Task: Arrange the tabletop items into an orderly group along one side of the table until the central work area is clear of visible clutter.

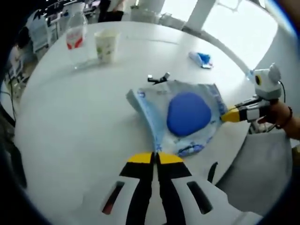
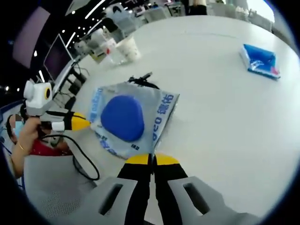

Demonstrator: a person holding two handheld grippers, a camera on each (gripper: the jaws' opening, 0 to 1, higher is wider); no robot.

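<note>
A soft wipes pack [image 1: 187, 117], pale blue with a big dark-blue oval lid, sits over the white round table [image 1: 65, 122]. My left gripper [image 1: 155, 157] is shut on its near edge, yellow tips together. From the right, my right gripper [image 1: 229, 115] pinches the opposite edge. In the right gripper view the same pack [image 2: 126, 119] is clamped at its near edge by my right gripper [image 2: 151, 159], and the left gripper [image 2: 79, 123] holds its left edge. Whether the pack is lifted off the table I cannot tell.
A black binder clip [image 1: 159, 78] lies just beyond the pack. A clear bottle with a red label [image 1: 75, 35] and a paper cup [image 1: 106, 44] stand at the far side. A small blue packet [image 2: 260, 60] lies apart. The table edge [image 1: 234, 154] is close by.
</note>
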